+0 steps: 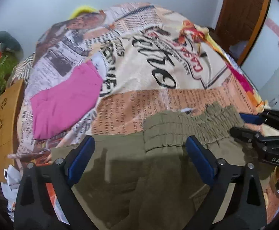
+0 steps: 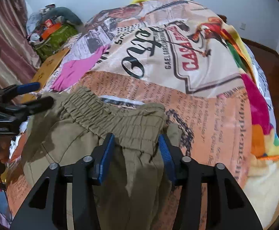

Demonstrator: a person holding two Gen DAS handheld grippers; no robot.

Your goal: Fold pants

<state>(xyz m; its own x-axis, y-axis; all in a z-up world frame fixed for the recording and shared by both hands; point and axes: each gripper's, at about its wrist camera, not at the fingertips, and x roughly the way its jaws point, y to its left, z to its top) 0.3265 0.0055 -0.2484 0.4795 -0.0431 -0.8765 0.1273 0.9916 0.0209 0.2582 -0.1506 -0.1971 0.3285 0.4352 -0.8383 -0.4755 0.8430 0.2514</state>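
Left wrist view shows one pair of olive-green cotton pants [image 1: 158, 164] with a gathered elastic waistband, lying on the newspaper-print bedspread [image 1: 158, 61]; the waistband lies toward the far side and the legs run back toward the cameras. The left gripper [image 1: 140, 149], tilted steeply down, hangs over the fabric below the waistband, its blue-padded jaws spread wide and empty. In the right wrist view the right gripper [image 2: 136, 148] straddles the waistband's right end, jaws half closed; I cannot tell whether the pads press on it. One pink folded cloth [image 1: 66, 99] lies farther off on the bedspread.
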